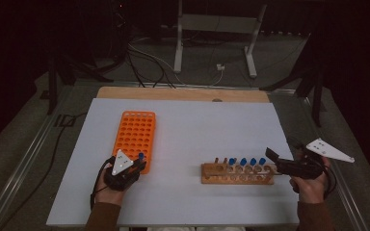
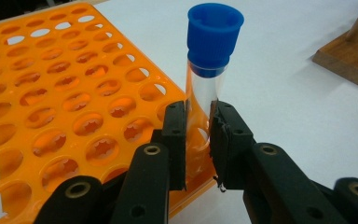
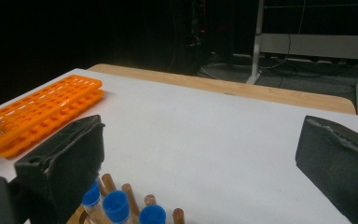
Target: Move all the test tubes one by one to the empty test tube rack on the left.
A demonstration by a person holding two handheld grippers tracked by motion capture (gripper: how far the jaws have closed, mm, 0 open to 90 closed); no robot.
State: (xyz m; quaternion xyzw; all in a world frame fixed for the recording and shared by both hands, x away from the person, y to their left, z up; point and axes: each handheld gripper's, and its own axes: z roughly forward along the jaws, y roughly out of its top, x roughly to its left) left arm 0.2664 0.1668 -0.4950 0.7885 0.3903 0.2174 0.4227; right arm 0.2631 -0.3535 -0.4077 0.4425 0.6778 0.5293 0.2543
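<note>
Black jaws of the left claw [image 2: 198, 140] are clamped on the clear glass of a blue-capped test tube [image 2: 209, 70], which stands upright at the near right corner of the orange tube rack [image 2: 51, 93]. Seen from above, that claw [image 1: 136, 162] sits at the rack's near end [image 1: 136, 130], on the left half of the white bench [image 1: 188, 120], with the blue cap [image 1: 141, 156] poking up just beyond it. Whether the tube's foot already rests in a corner hole or hangs just above it cannot be told; the pads hide the lower part.

Over on the right, the wooden tube stand [image 1: 237, 174] holds a row of blue-capped tubes [image 1: 247, 161] and some bare pegs. The right claw [image 1: 275, 161] hovers at the stand's right end with its jaws wide apart and nothing between them, the stand's caps [image 3: 116, 205] just below.

Judging by this, the job is moving tubes from the wooden stand to the orange rack, and the step in hand is seating this one. Next calls for lowering it straight into its hole, keeping it upright, then easing the jaws apart without tipping it.
</note>
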